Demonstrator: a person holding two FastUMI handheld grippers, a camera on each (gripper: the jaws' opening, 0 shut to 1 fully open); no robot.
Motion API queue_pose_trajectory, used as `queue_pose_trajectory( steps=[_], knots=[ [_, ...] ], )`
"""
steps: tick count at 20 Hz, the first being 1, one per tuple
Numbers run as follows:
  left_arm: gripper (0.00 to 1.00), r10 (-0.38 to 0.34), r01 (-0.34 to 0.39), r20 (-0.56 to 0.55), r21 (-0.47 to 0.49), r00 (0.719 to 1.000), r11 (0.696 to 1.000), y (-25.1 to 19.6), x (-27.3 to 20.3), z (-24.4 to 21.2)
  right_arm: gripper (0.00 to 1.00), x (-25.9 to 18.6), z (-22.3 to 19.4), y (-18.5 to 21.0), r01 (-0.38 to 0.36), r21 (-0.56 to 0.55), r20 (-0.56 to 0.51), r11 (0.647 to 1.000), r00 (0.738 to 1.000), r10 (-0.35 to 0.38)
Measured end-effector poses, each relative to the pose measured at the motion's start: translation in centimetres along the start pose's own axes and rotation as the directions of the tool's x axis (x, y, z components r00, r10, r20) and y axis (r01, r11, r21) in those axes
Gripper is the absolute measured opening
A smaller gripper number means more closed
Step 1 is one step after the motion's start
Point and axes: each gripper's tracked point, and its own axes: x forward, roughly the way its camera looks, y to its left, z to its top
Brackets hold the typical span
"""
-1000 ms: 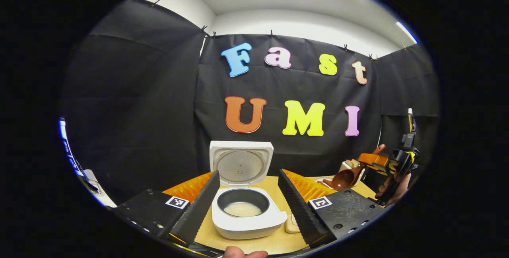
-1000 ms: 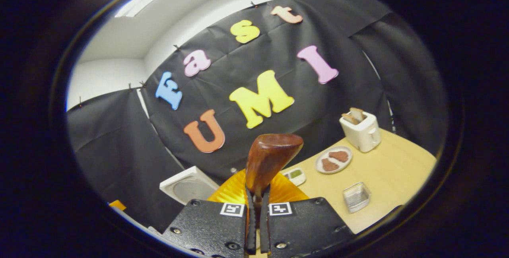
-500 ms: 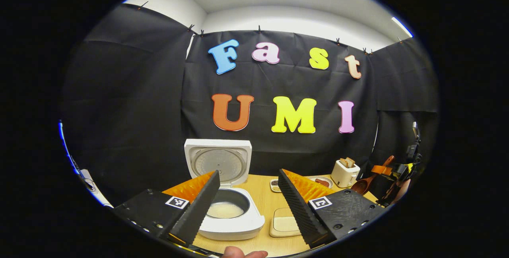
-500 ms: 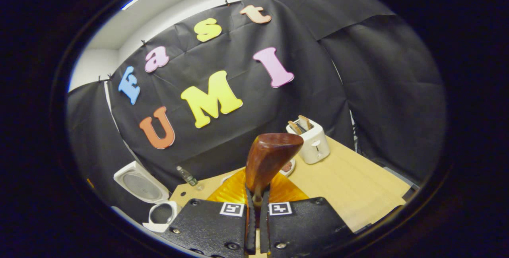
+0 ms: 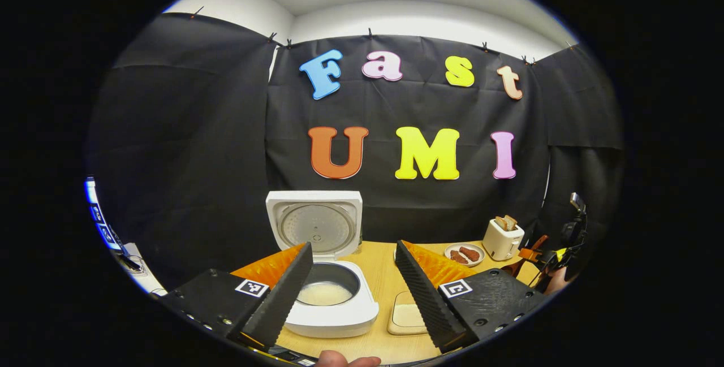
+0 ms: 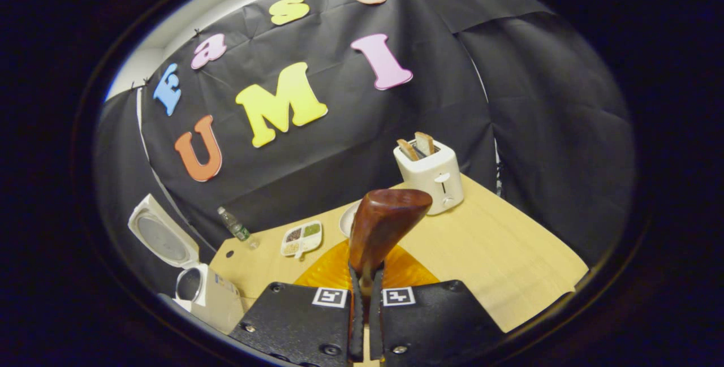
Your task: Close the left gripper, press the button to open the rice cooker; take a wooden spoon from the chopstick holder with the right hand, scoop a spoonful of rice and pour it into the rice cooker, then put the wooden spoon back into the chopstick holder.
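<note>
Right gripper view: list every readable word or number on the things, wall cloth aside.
Rice cooker: side sticker, too small to read.
Bottle: label blurred, unreadable.
Toaster: no text visible.
Right gripper: square coded markers, no words.

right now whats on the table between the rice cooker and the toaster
In the right gripper view, a small bottle and a divided dish of grains lie between the rice cooker and the toaster, with a plate's rim nearer the toaster.
</note>
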Motion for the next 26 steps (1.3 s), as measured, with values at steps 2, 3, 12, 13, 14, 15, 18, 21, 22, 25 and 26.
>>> queue_pose_trajectory(
  steps=[2,3,12,13,14,15,18,21,22,25,26],
  knots=[
    [0.94,-0.001,0.000,-0.036,-0.029,0.999,1.000,-0.4,-0.2,-0.8,0.10,1.1,-1.4,-0.2,-0.003,-0.030,-0.015,1.000,1.000,0.002],
    [0.94,0.005,-0.006,-0.040,-0.028,0.999,1.000,-0.4,-0.3,-0.8,0.10,1.8,-2.0,-0.3,-0.006,-0.037,-0.023,0.999,1.000,0.005],
    [0.94,0.051,-0.050,-0.073,0.007,0.996,0.999,0.4,-0.4,-1.5,0.12,5.0,-6.0,-0.4,-0.033,-0.080,-0.053,0.996,0.998,0.029],
    [0.94,0.056,-0.055,-0.076,0.011,0.996,0.998,0.5,-0.5,-1.6,0.13,5.2,-6.3,-0.5,-0.031,-0.078,-0.055,0.996,0.998,0.027],
    [0.94,0.061,-0.060,-0.079,0.015,0.995,0.998,0.7,-0.6,-1.6,0.13,5.3,-6.5,-0.6,-0.031,-0.074,-0.055,0.997,0.998,0.027],
    [0.94,0.065,-0.064,-0.081,0.017,0.995,0.998,0.8,-0.6,-1.6,0.14,5.4,-6.5,-0.6,-0.033,-0.064,-0.055,0.997,0.998,0.029],
    [0.94,0.072,-0.071,-0.085,0.012,0.994,0.997,0.9,-0.5,-1.4,0.20,5.4,-6.9,-0.5,-0.033,-0.040,-0.056,0.999,0.998,0.031],
    [0.94,0.081,-0.080,-0.055,0.019,0.995,0.997,1.6,-0.6,-0.6,0.31,4.9,-5.6,0.0,-0.043,-0.065,-0.026,0.997,0.999,0.042],
    [0.94,0.084,-0.083,-0.048,0.016,0.995,0.996,2.0,-0.6,-0.4,0.48,4.4,-5.2,0.0,-0.040,-0.081,-0.020,0.996,0.999,0.039],
    [0.94,0.094,-0.094,-0.025,-0.009,0.995,0.996,3.0,-0.7,0.3,0.76,2.4,-2.7,0.3,-0.026,-0.109,0.026,0.994,0.999,0.029],
    [0.94,0.095,-0.095,-0.015,-0.018,0.995,0.995,3.5,-0.7,0.5,0.82,1.7,-1.6,0.4,-0.019,-0.125,0.048,0.992,0.999,0.025]
  ],
)
